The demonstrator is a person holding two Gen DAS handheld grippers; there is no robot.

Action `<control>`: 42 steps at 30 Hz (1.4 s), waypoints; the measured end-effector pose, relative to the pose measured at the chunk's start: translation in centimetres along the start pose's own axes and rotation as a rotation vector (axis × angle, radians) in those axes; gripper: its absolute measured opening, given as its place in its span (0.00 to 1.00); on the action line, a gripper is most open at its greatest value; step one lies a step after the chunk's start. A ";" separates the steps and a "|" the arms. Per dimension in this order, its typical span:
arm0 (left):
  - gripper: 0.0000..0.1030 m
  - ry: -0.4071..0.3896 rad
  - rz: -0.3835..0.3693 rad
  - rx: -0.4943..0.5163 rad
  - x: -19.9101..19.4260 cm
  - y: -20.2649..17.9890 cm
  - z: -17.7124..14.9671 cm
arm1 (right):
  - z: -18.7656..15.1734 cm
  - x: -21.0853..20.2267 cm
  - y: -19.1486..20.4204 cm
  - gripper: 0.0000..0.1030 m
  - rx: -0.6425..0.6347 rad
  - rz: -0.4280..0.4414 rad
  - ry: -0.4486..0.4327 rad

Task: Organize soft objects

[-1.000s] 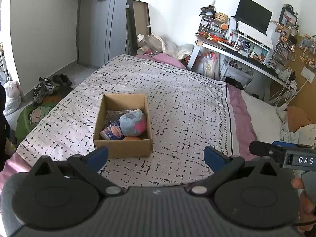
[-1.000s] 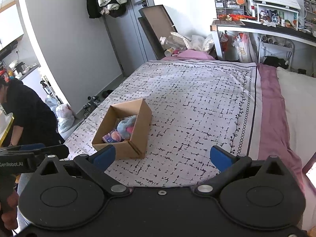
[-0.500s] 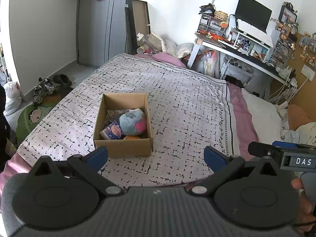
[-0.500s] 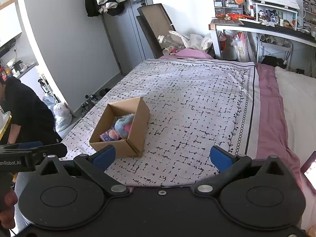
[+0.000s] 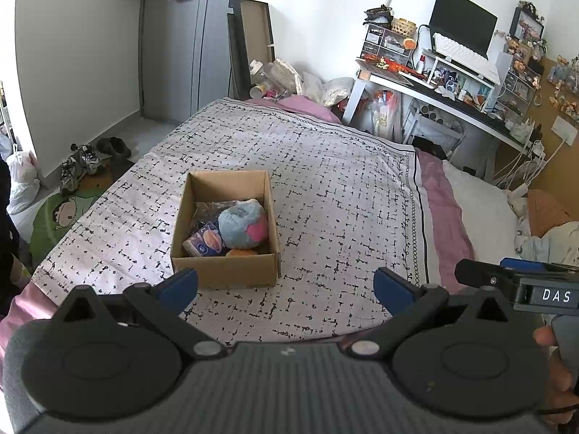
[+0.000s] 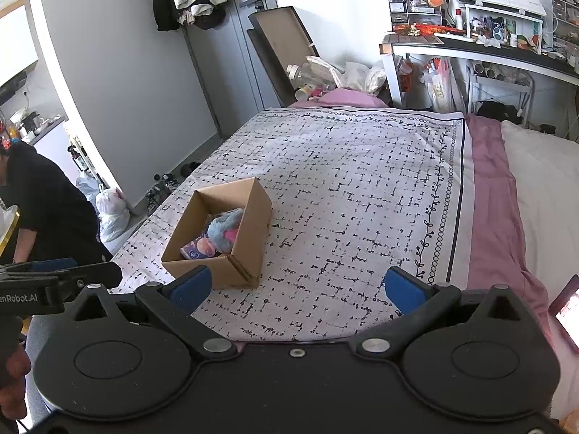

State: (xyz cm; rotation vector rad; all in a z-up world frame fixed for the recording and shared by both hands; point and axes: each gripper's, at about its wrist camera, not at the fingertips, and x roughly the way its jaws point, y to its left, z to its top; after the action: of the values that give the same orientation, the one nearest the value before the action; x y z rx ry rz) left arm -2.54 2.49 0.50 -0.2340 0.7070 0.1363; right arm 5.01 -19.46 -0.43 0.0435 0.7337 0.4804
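— Two grippers, both held above the near end of the bed. Left gripper (image 5: 286, 285): blue fingertips (image 5: 179, 285) spread wide, nothing between them. Right gripper (image 6: 295, 287): likewise wide apart, empty.

— And the soft objects?

— All inside the cardboard box (image 5: 224, 271), open-topped, sitting on the patterned bedspread (image 5: 325, 181) toward its left side. Blue-and-pink plush toy (image 5: 244, 224) against the right wall of the box, purple packet (image 5: 204, 244) beside it on the left, something orange (image 5: 241, 252) tucked at the near wall, a clear wrapper behind. Same plush (image 6: 222, 229) and packet (image 6: 199, 247) visible from the right wrist view, box (image 6: 246, 228) seen corner-on.

— Room to move?

— Plenty to the right of the box: bare bedspread stretching to the vine-pattern border (image 6: 439, 195), then a pink sheet strip (image 6: 495, 195) and a white pillow (image 6: 542, 188). Less on the left: box near the bed's left edge, floor with shoes (image 5: 81, 162) and a green mat (image 5: 58, 217) below. Near edge of the spread just under both grippers.

— Anything at the margins?

— Cluttered desk (image 5: 452, 90) past the far right corner, grey door (image 5: 173, 54) at far left, a person in black (image 6: 47, 209) off the bed's left side, a lit phone screen (image 6: 566, 311) at the right edge.
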 end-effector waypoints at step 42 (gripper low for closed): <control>0.99 0.000 0.004 0.010 0.1 0.0 0.0 | -0.1 -0.1 -0.1 1.00 0.000 -0.007 -0.008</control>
State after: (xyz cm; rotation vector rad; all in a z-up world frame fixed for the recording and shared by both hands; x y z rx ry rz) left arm -2.46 2.52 0.47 -0.2229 0.7084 0.1362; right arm 4.92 -19.63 -0.45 0.0426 0.7257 0.4734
